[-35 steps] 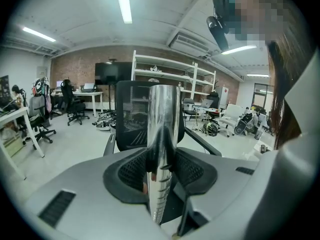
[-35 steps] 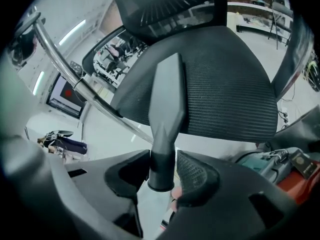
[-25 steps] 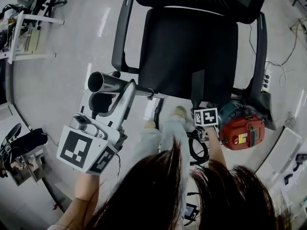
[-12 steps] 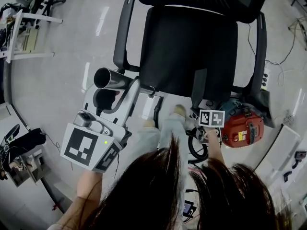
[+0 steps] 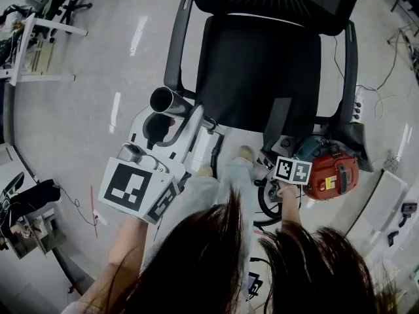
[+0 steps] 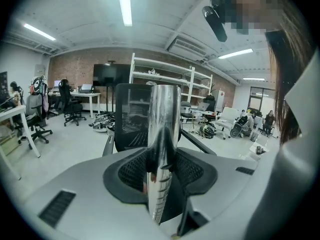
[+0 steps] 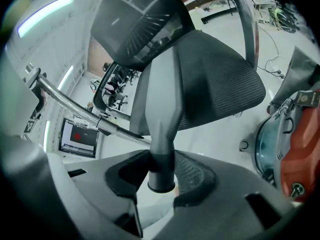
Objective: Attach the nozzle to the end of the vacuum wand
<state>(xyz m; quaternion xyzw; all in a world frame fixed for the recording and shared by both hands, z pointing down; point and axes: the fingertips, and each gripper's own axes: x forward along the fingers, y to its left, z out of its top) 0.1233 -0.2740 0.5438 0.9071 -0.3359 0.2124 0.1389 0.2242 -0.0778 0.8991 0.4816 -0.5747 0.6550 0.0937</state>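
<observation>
**Wand in one gripper, nozzle in the other, still apart**

Head view: the left gripper (image 5: pixel 167 124) is closed round the shiny metal wand (image 5: pixel 175 106). The wand's open round end points up and to the left, over the bare floor (image 5: pixel 78 110). The right gripper (image 5: pixel 285 150) sits lower and to the right. It holds the grey nozzle (image 5: pixel 278 120), which lies against the front edge of the black office chair (image 5: pixel 262 57). The nozzle and the wand's open end are well apart, with the chair's armrest and seat between them. A red vacuum cleaner (image 5: pixel 332 175) stands on the floor just right of the right gripper, and a black hose (image 5: pixel 267 205) coils beside it. The person's dark hair (image 5: pixel 216 267) fills the bottom of the frame.

Left gripper view: the wand (image 6: pixel 162 129) stands upright between the two pads, which press on it from both sides. The office chair (image 6: pixel 127 116) is behind it, with white shelves (image 6: pixel 165 81) further back.

Right gripper view: the gripper is clamped on the nozzle (image 7: pixel 162 109) near its round collar. The collar faces the camera, and the flat wide end reaches away over the chair seat (image 7: pixel 220 79). The wand (image 7: pixel 75 106) runs across the left side as a thin bright bar, not touching the nozzle. The vacuum cleaner (image 7: pixel 300 154) shows at the right edge.
</observation>
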